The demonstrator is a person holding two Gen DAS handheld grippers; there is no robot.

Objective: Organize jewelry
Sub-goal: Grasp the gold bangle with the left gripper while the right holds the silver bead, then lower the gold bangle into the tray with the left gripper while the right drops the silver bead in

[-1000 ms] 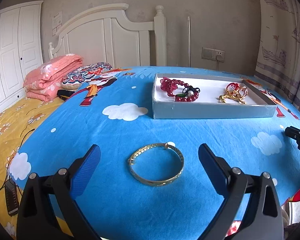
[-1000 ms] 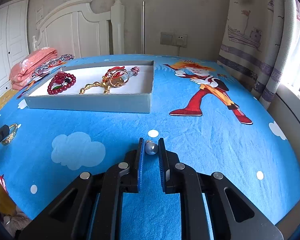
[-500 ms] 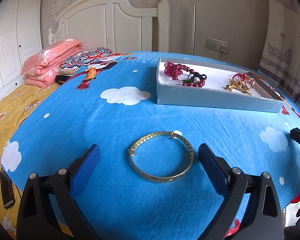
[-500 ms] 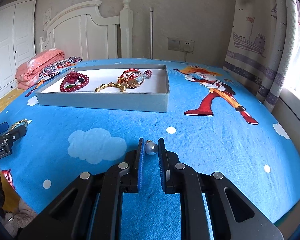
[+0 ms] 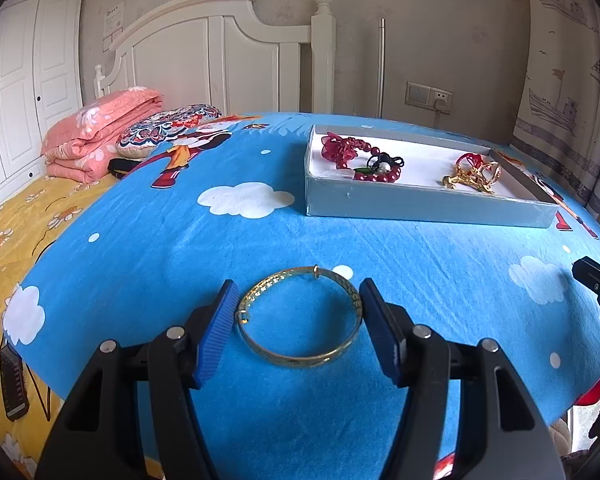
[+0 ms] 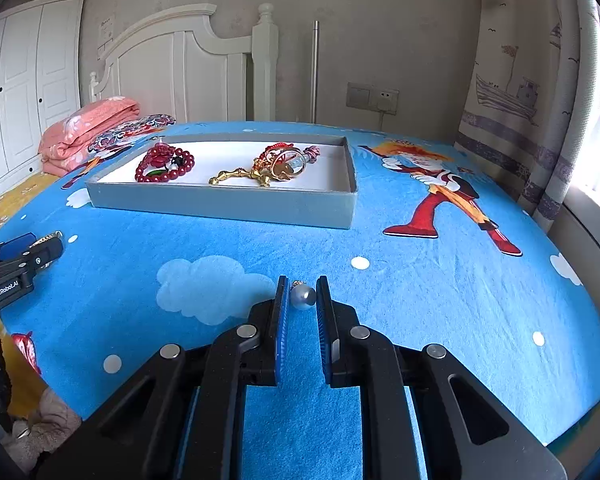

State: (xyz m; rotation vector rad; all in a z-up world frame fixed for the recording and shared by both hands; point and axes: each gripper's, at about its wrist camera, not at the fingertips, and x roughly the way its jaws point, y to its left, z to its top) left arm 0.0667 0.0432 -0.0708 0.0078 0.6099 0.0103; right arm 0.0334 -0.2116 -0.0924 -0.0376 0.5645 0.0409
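Lying flat on the blue bedsheet, the gold bangle sits between the left gripper jaws, which have just been closing; the right gripper pinches a silver bead pendant.

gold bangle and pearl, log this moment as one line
left gripper: just closing around gold bangle, contact unclear | right gripper: shut on pearl | tray: red beads, gold pieces inside

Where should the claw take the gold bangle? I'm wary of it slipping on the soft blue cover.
Pinch the gold bangle across its width, pads on the two outer side arcs. It lies flat, with its clasp at the far edge. The left claw already straddles it from the near side, having just been closing.
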